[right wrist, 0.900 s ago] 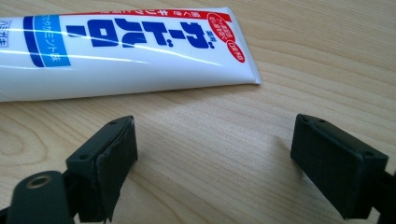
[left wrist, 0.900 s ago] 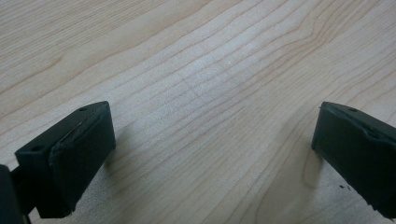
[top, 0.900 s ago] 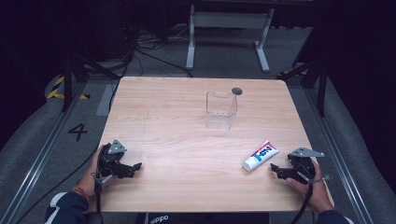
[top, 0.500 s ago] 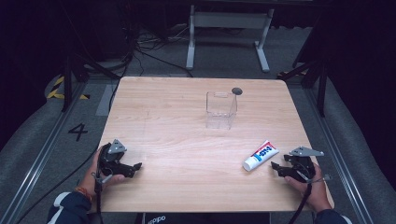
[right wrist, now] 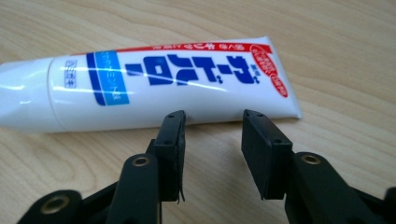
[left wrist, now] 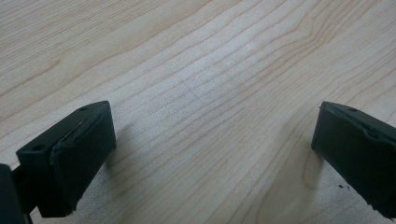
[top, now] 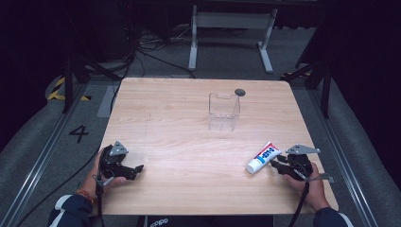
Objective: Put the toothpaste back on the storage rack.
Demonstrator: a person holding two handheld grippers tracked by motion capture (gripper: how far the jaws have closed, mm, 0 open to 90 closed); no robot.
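Wooden table [top: 189,118] holds a toothpaste tube [right wrist: 154,84] just before the parted right tongs [right wrist: 212,126]; left tongs [left wrist: 210,144] gape wide.

Left gripper [top: 134,169] jaws wide apart; right gripper [top: 276,164] jaws narrowly parted, low

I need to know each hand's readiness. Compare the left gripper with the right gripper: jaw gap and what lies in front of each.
The left gripper has its jaws spread wide, while the right gripper holds its jaws only a narrow gap apart. Bare table lies ahead of the left gripper; the toothpaste tube lies flat just beyond the right gripper's tips, not between them. The left gripper sits at the table's near left, the right gripper at its near right. Both are black, hand-held, low over the wood, and grip nothing.
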